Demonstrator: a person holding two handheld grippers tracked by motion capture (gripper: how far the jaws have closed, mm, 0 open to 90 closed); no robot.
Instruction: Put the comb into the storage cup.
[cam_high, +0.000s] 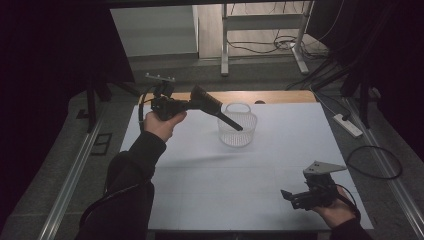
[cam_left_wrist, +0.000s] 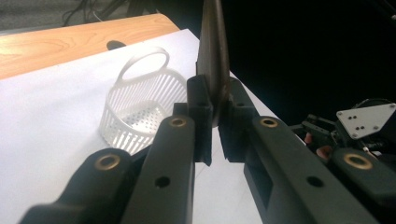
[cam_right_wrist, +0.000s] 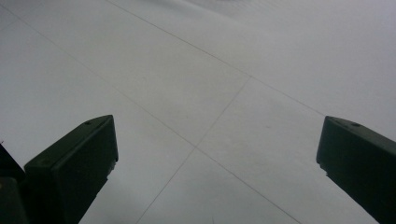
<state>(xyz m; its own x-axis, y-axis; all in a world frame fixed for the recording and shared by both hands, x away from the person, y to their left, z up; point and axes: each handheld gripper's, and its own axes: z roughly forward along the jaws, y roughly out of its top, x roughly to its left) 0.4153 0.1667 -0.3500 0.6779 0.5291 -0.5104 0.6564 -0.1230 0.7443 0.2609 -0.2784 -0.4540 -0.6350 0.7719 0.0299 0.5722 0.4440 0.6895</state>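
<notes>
My left gripper (cam_high: 216, 110) is raised over the back left of the white table (cam_high: 225, 190) and points right. It is shut on a dark, thin, flat long tool (cam_high: 231, 121). The tool's far end slants down over the open top of a white slotted plastic basket (cam_high: 237, 131) with a hoop handle. In the left gripper view the jaws (cam_left_wrist: 215, 100) pinch the tool (cam_left_wrist: 212, 60) edge-on, and the basket (cam_left_wrist: 140, 107) stands behind and to the left. My right gripper (cam_high: 287, 195) rests low near the table's front right corner, open; between its jaws (cam_right_wrist: 217, 123) is bare table.
A wooden board (cam_high: 280, 96) runs along the table's back edge. On the floor to the right lie a power strip (cam_high: 347, 125) and a looped cable (cam_high: 375, 162). Metal frame legs (cam_high: 225, 55) stand behind, and an aluminium rail (cam_high: 70, 185) runs along the left.
</notes>
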